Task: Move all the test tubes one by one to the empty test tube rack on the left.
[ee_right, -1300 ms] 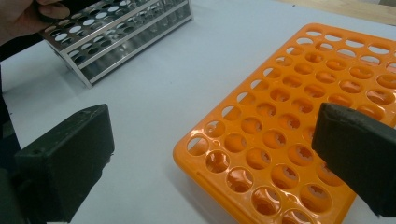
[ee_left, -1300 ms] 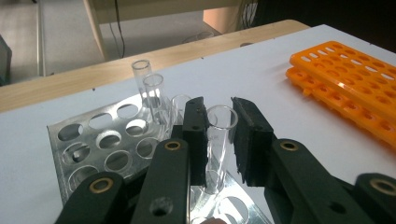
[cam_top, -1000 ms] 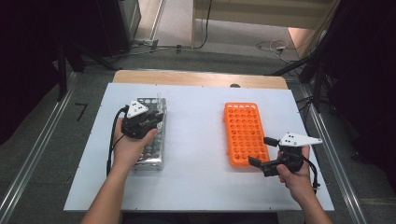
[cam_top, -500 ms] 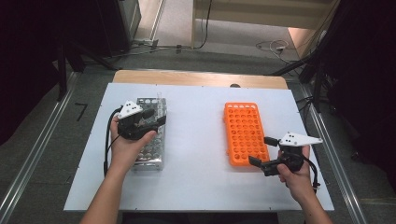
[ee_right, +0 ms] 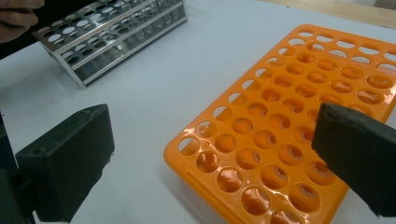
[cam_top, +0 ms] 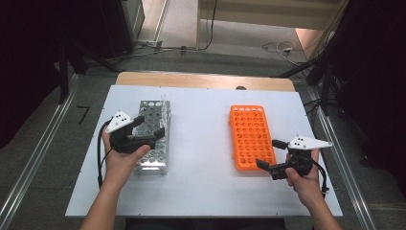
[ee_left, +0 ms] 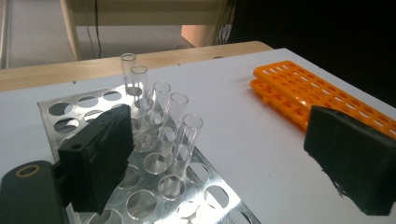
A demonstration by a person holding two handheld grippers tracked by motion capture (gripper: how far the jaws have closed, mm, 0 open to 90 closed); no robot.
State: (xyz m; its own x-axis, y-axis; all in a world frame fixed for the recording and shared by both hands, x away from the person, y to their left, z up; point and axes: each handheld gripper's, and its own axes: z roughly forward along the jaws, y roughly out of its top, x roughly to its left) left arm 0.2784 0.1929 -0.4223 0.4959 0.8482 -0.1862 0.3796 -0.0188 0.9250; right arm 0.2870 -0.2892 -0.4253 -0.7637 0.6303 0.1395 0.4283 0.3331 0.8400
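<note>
- We hold the left gripper (cam_top: 152,128) over the metal rack (cam_top: 154,165), at about nine o'clock on the white table (cam_top: 201,191).
- Its jaws have just been opening and now stand wide apart, with nothing between them. In the left gripper view the glass tubes (ee_left: 163,121) stand just beyond the left-hand jaw, free of both pads.
- We count five clear tubes, upright, in one row along the rack's right-hand edge at its far end, toward twelve o'clock.
- Key relation: from the left gripper the tubes lie ahead, at roughly eleven to twelve o'clock. Their long axes run straight up, so a grasp would have to close across the tube from the side.
- The orange rack (cam_top: 251,136) lies at about three o'clock on the table, long side running away from us. The holes we can see are empty.
- The right gripper (cam_top: 269,155) waits at the orange rack's near right corner, jaws spread, holding nothing.
- We judge the left hand far nearer the tubes. The right is well apart from them and better placed for the orange rack.
</note>
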